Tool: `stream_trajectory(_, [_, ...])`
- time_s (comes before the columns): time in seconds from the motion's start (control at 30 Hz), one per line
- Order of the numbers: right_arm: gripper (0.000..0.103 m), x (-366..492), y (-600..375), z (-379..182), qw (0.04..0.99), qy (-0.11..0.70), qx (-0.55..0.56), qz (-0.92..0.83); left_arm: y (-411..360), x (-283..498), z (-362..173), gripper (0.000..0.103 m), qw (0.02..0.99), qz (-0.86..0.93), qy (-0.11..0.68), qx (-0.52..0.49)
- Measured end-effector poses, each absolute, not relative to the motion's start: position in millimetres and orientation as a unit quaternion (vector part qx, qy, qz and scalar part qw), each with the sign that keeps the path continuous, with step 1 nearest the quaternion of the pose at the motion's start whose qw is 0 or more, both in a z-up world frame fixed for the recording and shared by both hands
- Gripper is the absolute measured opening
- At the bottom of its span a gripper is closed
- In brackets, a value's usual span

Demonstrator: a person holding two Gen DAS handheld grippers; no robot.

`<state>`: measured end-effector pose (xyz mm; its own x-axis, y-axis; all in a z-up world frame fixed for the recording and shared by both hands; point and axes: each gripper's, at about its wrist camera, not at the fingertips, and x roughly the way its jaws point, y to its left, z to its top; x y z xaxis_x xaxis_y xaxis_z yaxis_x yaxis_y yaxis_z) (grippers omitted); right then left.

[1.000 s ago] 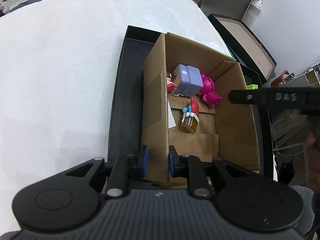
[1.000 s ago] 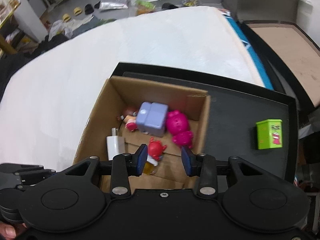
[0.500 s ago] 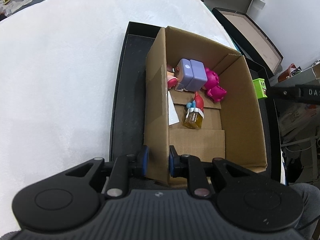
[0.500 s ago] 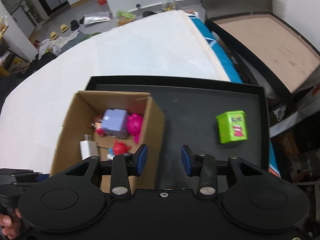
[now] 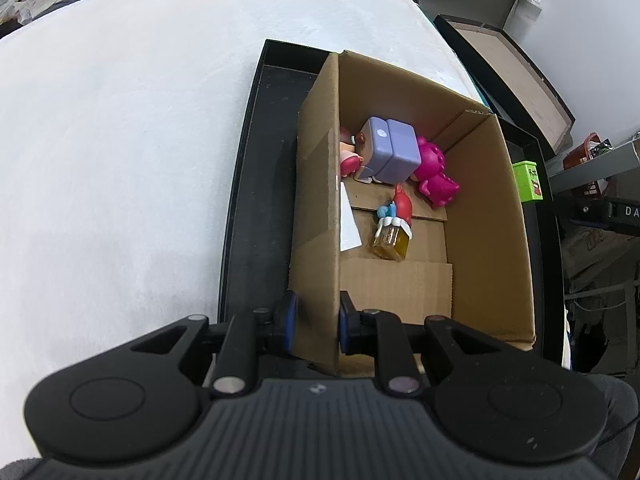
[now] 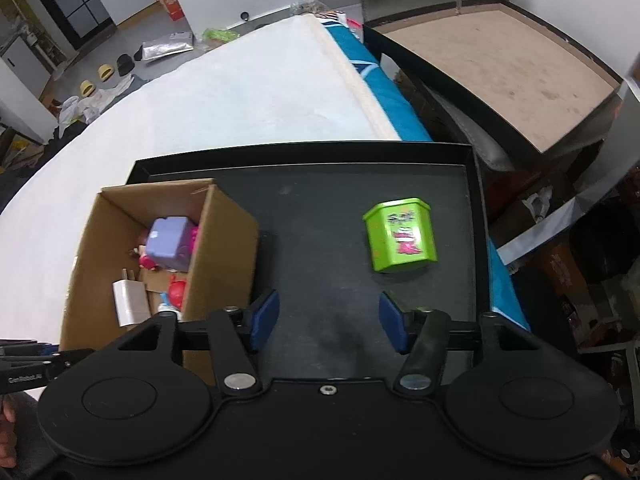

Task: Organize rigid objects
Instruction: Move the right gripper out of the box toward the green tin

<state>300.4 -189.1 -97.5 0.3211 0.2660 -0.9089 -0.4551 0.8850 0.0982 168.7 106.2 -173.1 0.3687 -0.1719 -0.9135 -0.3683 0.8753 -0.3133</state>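
Observation:
An open cardboard box [image 5: 316, 216] [image 6: 224, 248] stands on a black tray [image 6: 320, 208] [image 5: 248, 184]. Inside lie a lilac cube toy [image 5: 390, 150] [image 6: 168, 242], a pink figure [image 5: 436, 180], a red-topped yellow bottle [image 5: 392, 232] and a white charger [image 6: 130, 302]. My left gripper [image 5: 314, 320] is shut on the box's near left wall. A green tin [image 6: 400, 240] [image 5: 528, 180] lies on the tray to the right of the box. My right gripper [image 6: 328, 324] is open and empty, above the tray just short of the tin.
The tray rests on a white padded surface [image 5: 120, 120]. A large black-rimmed box with a brown bottom [image 6: 500, 60] stands beyond the surface's right edge. Clutter lies on the floor at the far left [image 6: 100, 76].
My right gripper has swung right from above the box toward the green tin and its jaws have opened wider. My left gripper keeps its hold on the box wall.

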Motion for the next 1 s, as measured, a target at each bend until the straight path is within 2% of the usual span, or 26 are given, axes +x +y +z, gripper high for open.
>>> stream_trajectory(0.07, [0.063,305.6,-193.5,-99.6,0.807,0.541,-0.085,0.221,106.2,168.7,-173.2,0.02,0.791,0.062,0.559,-0.241])
stream_trajectory(0.2, [0.082,317.3,-199.4,-102.8,0.813,0.538,-0.08,0.209,106.2,169.4,-173.8,0.02,0.79,0.064,0.56,-0.242])
stream_trajectory(0.5, [0.088,349.2,-201.3,-114.0,0.807,0.55,-0.072,0.201,108.2,171.7,-175.7,0.02,0.789,0.064,0.559,-0.246])
stream_trajectory(1.0, [0.088,384.6,-185.4,-134.1,0.785,0.568,-0.109,0.221,109.0,173.7,-174.1,0.02,0.795,0.066,0.553,-0.241])
